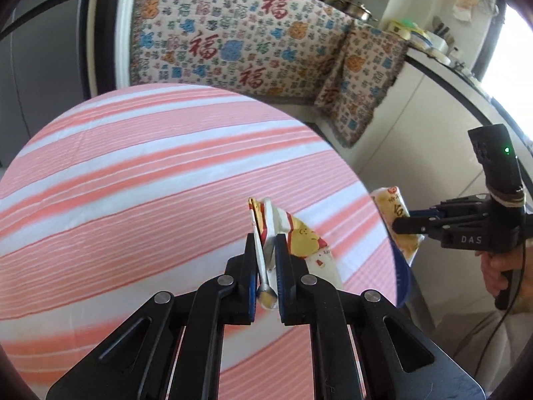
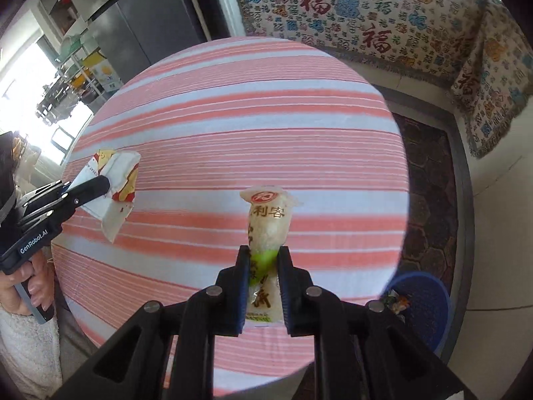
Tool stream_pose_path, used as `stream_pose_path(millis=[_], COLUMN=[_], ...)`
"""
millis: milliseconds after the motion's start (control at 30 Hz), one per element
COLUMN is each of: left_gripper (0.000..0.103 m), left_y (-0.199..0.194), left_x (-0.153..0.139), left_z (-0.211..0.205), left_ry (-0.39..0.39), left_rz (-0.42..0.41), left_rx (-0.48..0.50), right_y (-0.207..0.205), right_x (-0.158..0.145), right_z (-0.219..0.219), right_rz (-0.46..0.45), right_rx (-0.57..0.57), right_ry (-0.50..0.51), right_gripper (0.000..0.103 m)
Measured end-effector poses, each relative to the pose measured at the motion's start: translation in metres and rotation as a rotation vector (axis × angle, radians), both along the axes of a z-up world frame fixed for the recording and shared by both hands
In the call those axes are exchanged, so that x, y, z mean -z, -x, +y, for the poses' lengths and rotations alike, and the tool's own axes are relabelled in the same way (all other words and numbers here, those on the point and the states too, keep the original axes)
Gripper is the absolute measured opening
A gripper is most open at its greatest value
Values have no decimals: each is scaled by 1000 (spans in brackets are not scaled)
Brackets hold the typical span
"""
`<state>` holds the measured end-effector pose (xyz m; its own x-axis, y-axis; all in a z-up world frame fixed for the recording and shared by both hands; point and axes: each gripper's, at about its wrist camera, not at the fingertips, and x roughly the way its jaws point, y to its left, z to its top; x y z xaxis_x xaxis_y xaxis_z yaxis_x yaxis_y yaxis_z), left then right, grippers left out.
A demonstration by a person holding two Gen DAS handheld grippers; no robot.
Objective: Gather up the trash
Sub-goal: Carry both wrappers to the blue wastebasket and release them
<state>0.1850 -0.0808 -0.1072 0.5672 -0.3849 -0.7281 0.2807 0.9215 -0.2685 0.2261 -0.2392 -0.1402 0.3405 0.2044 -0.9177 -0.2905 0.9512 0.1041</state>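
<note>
Both grippers clamp snack wrappers above a round table.

Left gripper [image 1: 266, 250] pinches a crumpled white, yellow and red wrapper [image 1: 299, 236]; right gripper [image 2: 264, 260] pinches a clear wrapper with green print and a red logo [image 2: 268, 220]. The 2 wrappers hang clear of the pink-and-white striped tablecloth [image 2: 233, 116], likely for carrying to the blue plastic basket [image 2: 423, 303] on the floor beside the table, which already holds scraps.

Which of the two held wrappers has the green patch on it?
The clear wrapper in the right gripper; the left gripper's white wrapper shows yellow and red instead.
</note>
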Motion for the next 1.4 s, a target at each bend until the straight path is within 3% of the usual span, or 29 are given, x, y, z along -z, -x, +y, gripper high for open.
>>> stream_pose_path(millis=[167, 300, 533, 767, 1100, 1133, 1200, 1233, 1267, 1300, 1400], left_gripper=[8, 8, 8, 8, 12, 15, 39, 61, 69, 69, 76], left_y=[8, 12, 11, 0, -11, -12, -11, -11, -12, -11, -10], left_x=[-13, -11, 32, 86, 128, 132, 138, 139, 139, 139, 132], left_z=[-88, -159, -267, -323, -359, -362, -366, -368, -368, -367, -365], left_ry=[6, 0, -48, -102, -165, -177, -191, -196, -196, -188, -194], left_rz=[-5, 13, 79, 141, 177, 177, 186, 187, 183, 180, 192], left_rx=[116, 208, 332, 376, 419, 423, 428, 418, 408, 399, 387], right_y=[30, 55, 76, 84, 74, 72, 70, 69, 69, 69, 72], right_x=[-14, -8, 31, 87, 156, 162, 172, 177, 181, 185, 187], right_z=[-89, -160, -256, -301, -343, -345, -351, -355, -359, -363, -374], right_rz=[-24, -19, 20, 67, 129, 132, 131, 129, 121, 111, 101], right_rx=[121, 229, 401, 458, 532, 540, 557, 568, 582, 591, 618], right_ry=[3, 26, 1, -42, -131, -135, -156, -165, -167, -173, -189], right_gripper=[17, 17, 17, 17, 19, 19, 22, 35, 43, 54, 55])
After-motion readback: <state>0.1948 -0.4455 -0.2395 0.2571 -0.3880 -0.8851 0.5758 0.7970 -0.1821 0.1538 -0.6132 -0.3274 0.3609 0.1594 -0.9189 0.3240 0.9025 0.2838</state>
